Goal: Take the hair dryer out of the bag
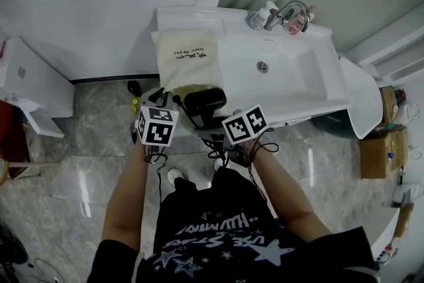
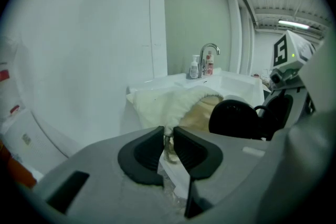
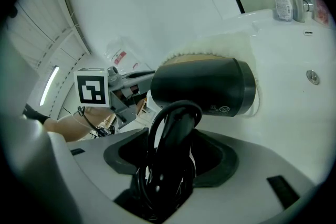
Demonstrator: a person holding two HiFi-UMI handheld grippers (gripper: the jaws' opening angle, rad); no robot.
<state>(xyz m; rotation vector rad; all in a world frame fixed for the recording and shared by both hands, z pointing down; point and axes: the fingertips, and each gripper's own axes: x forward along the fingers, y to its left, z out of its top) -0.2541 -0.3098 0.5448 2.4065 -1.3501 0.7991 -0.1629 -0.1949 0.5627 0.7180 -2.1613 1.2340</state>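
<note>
The left gripper (image 2: pixel 168 136) is squeezed tight on the thin edge of the cream bag (image 1: pixel 185 56), right at its open mouth. I think it holds the bag down on the white counter (image 1: pixel 232 50) so the bag does not slide along when the other side pulls.

The right gripper (image 3: pixel 170 149) is clamped on the handle of the black hair dryer (image 3: pixel 202 86). The black cord (image 3: pixel 168 128) is looped up by the handle, so it comes along too. The fat part of the hair dryer sticks out just past this gripper, with its far end at the fuzzy mouth of the bag. It looks nearly all out. I cannot tell if the tip is inside or not.

The bag lies flat beyond both grippers. Dark writing (image 1: pixel 187 54) on it seems to say "Hair Dryer". A tiny label (image 3: pixel 223 109) on the hair dryer is too small to read.
</note>
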